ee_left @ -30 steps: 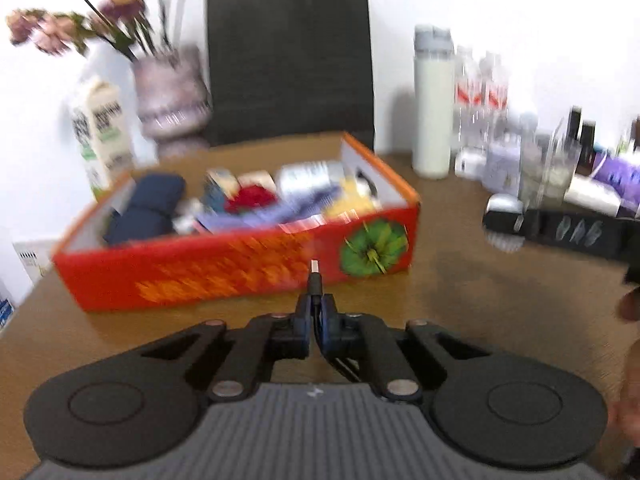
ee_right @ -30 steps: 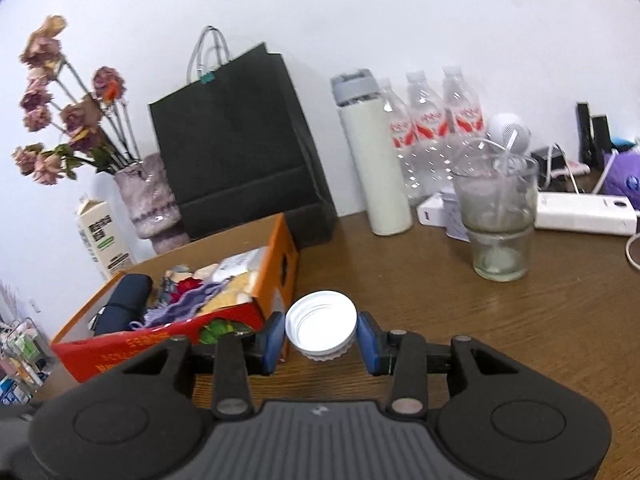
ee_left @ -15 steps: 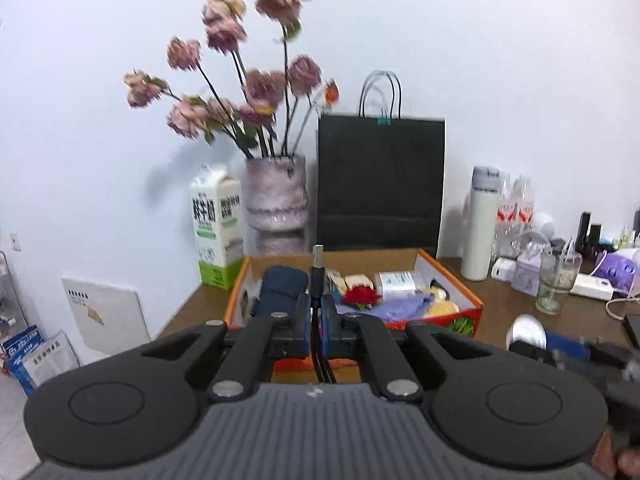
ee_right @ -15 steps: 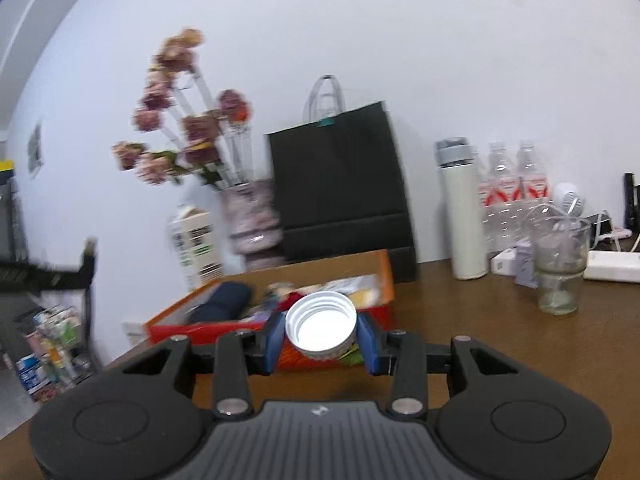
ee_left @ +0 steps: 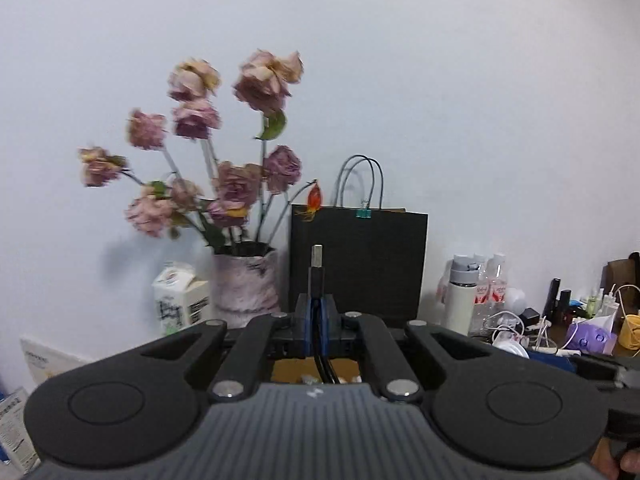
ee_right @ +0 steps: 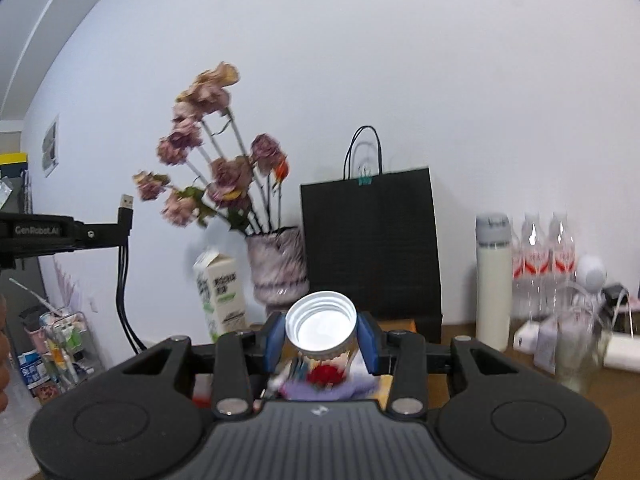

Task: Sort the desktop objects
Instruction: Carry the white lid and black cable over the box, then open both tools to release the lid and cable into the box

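My left gripper is shut on a black USB cable, its metal plug sticking up past the fingertips. The same cable and the left gripper show at the left of the right wrist view, with the cord hanging down. My right gripper is shut on a white ribbed bottle cap, its open side facing the camera. Both grippers are held high above the orange box, whose contents, a red flower and purple cloth, show below the cap.
A vase of dried pink roses, a milk carton and a black paper bag stand at the back. A white flask, water bottles, a glass and chargers crowd the right side.
Both grippers have risen and tilted upward, away from the table; the box has dropped almost out of sight under them. Each keeps its hold on its object.
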`<state>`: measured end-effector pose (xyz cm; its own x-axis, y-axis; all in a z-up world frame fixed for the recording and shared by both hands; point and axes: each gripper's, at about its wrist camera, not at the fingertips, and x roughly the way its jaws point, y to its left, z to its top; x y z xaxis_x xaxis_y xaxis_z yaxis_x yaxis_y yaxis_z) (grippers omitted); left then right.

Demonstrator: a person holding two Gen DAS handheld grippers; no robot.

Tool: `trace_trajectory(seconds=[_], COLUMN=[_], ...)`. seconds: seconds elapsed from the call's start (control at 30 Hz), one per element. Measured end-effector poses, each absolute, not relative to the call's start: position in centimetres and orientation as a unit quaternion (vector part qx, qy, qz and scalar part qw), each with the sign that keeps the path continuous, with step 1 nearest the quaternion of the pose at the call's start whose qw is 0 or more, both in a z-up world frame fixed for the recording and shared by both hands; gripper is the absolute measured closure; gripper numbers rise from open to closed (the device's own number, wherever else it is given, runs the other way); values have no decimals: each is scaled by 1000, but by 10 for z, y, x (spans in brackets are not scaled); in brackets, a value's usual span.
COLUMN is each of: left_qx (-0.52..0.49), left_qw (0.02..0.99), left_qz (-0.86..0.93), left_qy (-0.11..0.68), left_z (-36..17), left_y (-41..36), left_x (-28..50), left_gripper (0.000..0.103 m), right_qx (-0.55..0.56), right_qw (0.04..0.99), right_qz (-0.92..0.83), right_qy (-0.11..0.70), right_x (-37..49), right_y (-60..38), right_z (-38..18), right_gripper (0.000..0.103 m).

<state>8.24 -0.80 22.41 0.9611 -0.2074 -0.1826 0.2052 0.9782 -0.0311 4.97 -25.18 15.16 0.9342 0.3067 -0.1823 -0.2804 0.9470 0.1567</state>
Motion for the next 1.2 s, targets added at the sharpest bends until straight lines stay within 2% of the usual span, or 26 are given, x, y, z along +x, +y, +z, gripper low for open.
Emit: trace_trajectory(seconds=[0.13,0.27,0.6,0.7,0.73,0.77,0.8,0.83,0.87,0.9,0.93,0.97,1.03,1.2], left_qx=[-8,-8,-30,-29,-32,-35,-38,-33,-19,-5,2,0,-14,-20], left_qw=[981,965,915,901,897,893,888,885,887,889,889,888,891,900], left_qz=[-113,-112,-75,-66,-76,-90,-105,-116,-107,-94,-82,-74,-61,-13], left_qy=[157,238,395,427,434,440,447,450,448,449,451,453,450,435], left_z=[213,173,73,57,55,54,54,57,61,65,70,74,85,111], left_y=[-15,-17,-31,-29,-30,-31,-32,-35,-38,-40,-40,-37,-27,-6], left_x=[153,223,337,350,350,348,344,337,332,326,321,317,306,278], left_gripper=[97,97,95,80,65,45,36,25,18,13,2,0,0,0], right_qx=[53,34,5,-4,-4,-2,-1,0,-2,-7,-15,-23,-24,-12], right_qw=[978,969,914,900,898,897,895,893,891,893,896,899,904,912], right_qz=[147,135,135,128,125,123,121,122,126,123,120,119,113,97], right_qy=[138,206,382,417,421,424,430,434,436,432,427,421,412,398], right_x=[108,168,282,300,303,305,307,307,305,301,297,292,287,265], right_y=[-245,-233,-199,-198,-198,-199,-200,-200,-200,-201,-202,-203,-208,-219], right_z=[169,163,73,55,53,53,54,56,60,65,71,77,91,119], right_gripper=[65,65,65,64,64,60,57,46,37,35,30,25,21,20])
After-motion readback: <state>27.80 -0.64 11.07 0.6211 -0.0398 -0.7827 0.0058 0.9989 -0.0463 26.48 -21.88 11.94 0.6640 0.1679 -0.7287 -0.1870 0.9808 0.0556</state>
